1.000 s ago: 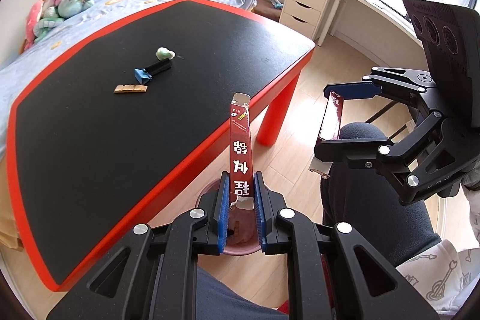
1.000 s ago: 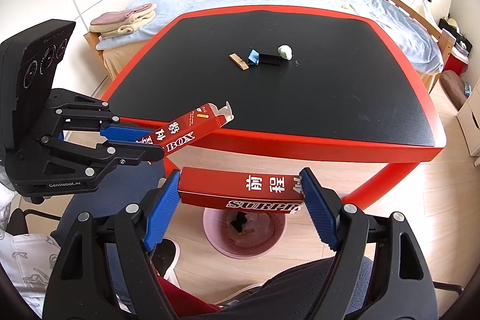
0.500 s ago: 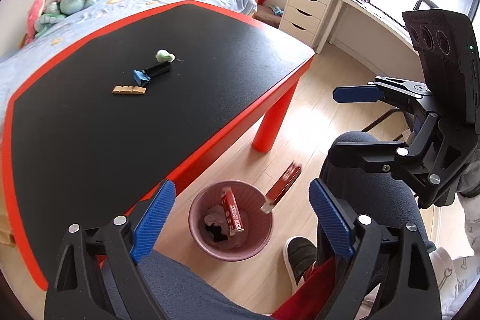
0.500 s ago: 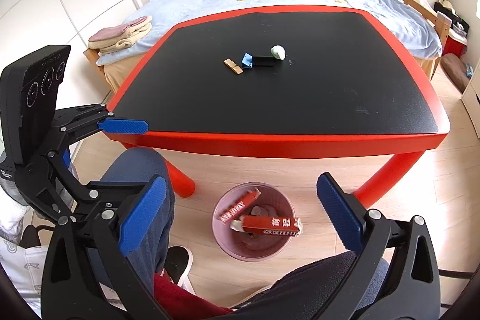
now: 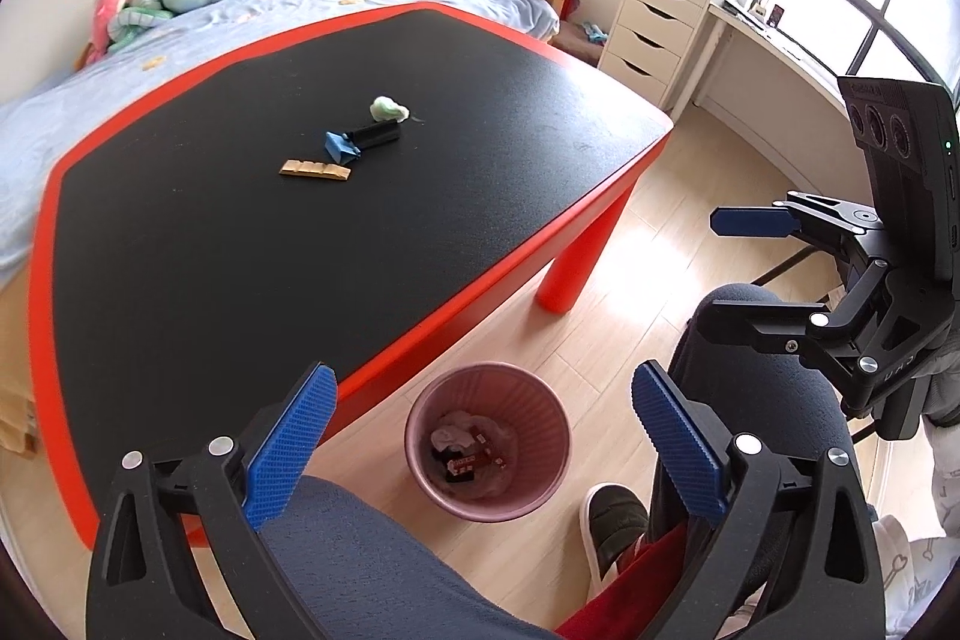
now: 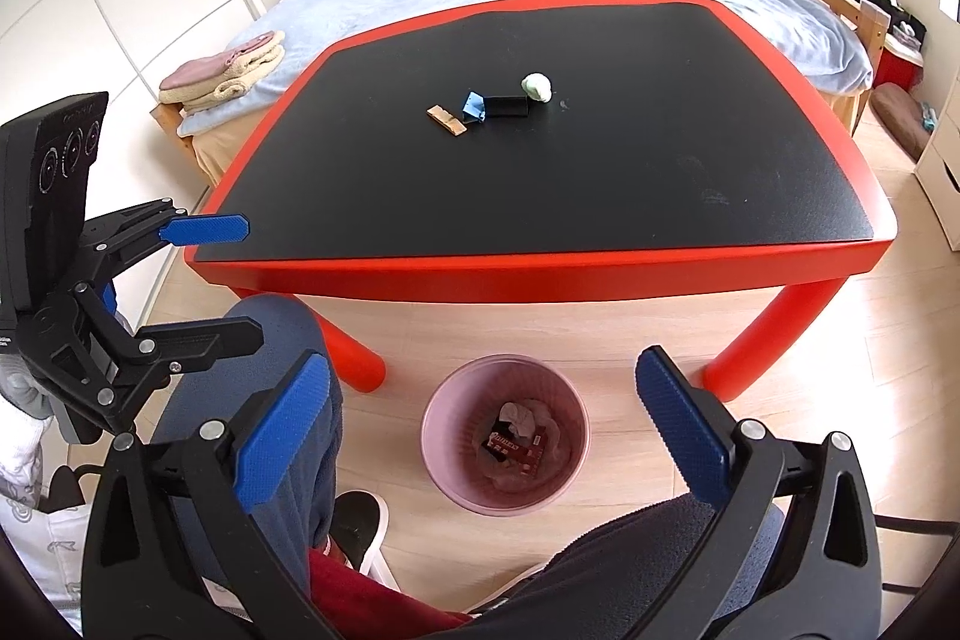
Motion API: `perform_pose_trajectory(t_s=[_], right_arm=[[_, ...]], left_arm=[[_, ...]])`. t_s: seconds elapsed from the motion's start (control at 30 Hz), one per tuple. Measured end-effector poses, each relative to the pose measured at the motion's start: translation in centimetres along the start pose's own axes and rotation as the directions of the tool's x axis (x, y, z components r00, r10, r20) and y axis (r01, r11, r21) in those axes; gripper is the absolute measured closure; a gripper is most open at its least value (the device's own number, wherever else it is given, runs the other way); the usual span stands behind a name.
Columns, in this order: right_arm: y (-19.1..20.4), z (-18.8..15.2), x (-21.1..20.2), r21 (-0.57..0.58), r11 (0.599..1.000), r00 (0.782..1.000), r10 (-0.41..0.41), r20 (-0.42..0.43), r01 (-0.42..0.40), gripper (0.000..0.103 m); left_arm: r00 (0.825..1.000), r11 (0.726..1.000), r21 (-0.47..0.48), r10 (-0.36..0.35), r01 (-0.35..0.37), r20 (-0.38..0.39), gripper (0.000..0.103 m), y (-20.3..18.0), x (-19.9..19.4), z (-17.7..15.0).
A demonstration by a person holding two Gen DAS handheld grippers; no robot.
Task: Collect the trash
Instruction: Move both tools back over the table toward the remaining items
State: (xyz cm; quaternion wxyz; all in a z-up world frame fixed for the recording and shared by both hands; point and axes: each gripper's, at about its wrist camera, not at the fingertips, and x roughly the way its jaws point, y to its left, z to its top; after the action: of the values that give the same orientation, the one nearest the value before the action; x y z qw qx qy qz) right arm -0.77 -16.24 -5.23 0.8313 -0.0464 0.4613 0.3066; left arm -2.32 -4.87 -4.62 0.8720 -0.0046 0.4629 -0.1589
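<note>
Red boxes (image 5: 467, 455) dropped into bin (image 5: 528, 496), below fingers (image 5: 288, 439).

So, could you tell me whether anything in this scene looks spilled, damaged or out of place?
Nothing looks spilled or damaged. The only leftovers are four scraps mid-table: a tan strip, a blue piece, a black piece and a pale green wad. The pink bin stands upright, red boxes inside.

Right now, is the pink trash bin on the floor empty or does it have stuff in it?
Not empty. The pink bin stands upright beside the red table, holding red boxes and crumpled paper at its bottom.
</note>
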Motion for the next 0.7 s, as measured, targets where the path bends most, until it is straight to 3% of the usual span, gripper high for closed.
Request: perform_pose_trajectory(t_s=[0.3, 0.7], right_arm=[[-0.2, 0.8, 0.0, 0.000, 1.000, 1.000, -0.004, 0.008, 0.004, 0.003], [-1.1, 5.5, 1.2, -0.014, 1.000, 0.999, -0.023, 0.021, 0.024, 0.003]], left_arm=[[1.000, 1.000, -0.014, 0.022, -0.022, 0.013, 0.008, 1.0, -0.2, 0.6], [0.997, 0.997, -0.024, 0.077, -0.076, 0.029, 0.008, 4.4, 0.4, 3.5]])
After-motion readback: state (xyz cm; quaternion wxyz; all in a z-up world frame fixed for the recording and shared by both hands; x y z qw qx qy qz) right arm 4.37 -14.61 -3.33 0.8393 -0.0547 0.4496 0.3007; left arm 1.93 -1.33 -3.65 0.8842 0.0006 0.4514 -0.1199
